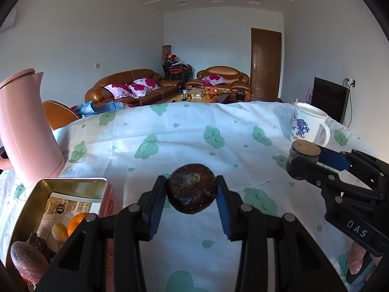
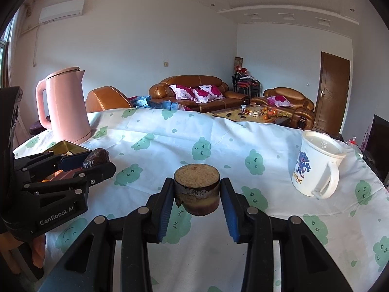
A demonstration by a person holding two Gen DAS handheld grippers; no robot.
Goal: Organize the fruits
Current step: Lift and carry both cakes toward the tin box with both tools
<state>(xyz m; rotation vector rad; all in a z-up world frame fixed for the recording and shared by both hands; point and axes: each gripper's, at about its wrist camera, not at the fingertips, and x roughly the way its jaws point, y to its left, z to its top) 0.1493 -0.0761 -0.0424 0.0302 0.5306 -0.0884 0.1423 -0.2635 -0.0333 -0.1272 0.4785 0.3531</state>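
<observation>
My left gripper [image 1: 192, 192] is shut on a dark brown round fruit piece [image 1: 192, 191], held above the table just right of an open metal tin [image 1: 73, 182]. The tin holds an orange [image 1: 76, 221], a pale yellow fruit [image 1: 59, 232] and a reddish-brown fruit [image 1: 29, 260]. My right gripper [image 2: 197, 192] is shut on a dark cylinder-shaped fruit piece with a tan cut top [image 2: 197, 189], above the cloth. The right gripper shows in the left wrist view [image 1: 304, 163]. The left gripper shows in the right wrist view [image 2: 97, 161].
A pink kettle [image 2: 65, 107] stands at the table's far left, behind the tin [image 2: 65, 146]. A white lidded mug [image 2: 316, 165] stands at the right. The table wears a white cloth with green clouds [image 2: 218, 136]. Sofas and a coffee table lie beyond.
</observation>
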